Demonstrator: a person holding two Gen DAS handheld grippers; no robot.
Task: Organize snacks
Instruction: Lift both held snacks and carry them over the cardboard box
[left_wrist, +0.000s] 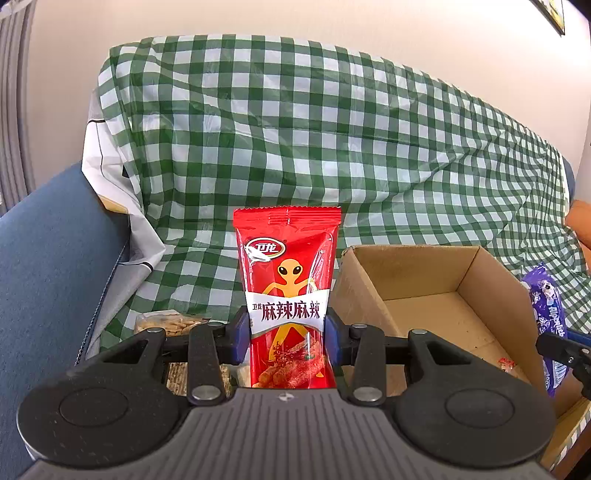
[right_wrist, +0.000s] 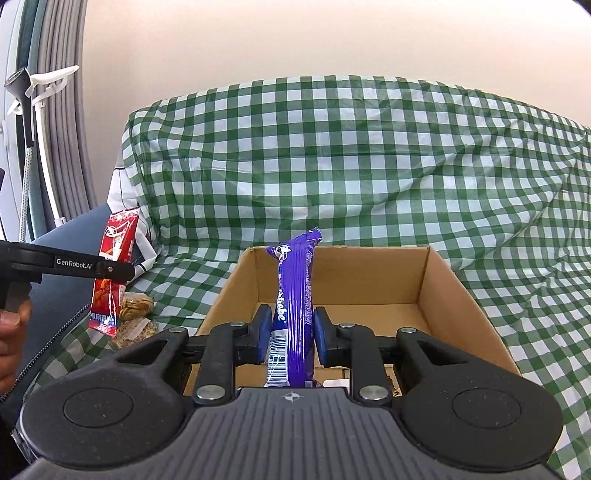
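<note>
My left gripper (left_wrist: 288, 332) is shut on a red snack packet (left_wrist: 290, 280) with an orange alien figure, held upright to the left of an open cardboard box (left_wrist: 436, 273). The same red packet (right_wrist: 114, 273) and the left gripper (right_wrist: 110, 271) show at the left of the right wrist view. My right gripper (right_wrist: 291, 334) is shut on a purple snack bar (right_wrist: 293, 295), which stands upright over the near part of the cardboard box (right_wrist: 439, 291). In the left wrist view the purple bar (left_wrist: 546, 314) shows at the right edge, beyond the box wall.
A green checked cloth (left_wrist: 332, 147) covers the sofa seat and back under the box. Clear bags of pale snacks (right_wrist: 136, 314) lie on the cloth left of the box. A blue sofa arm (left_wrist: 48, 266) rises at the left. A person's hand (right_wrist: 11, 332) shows at the left edge.
</note>
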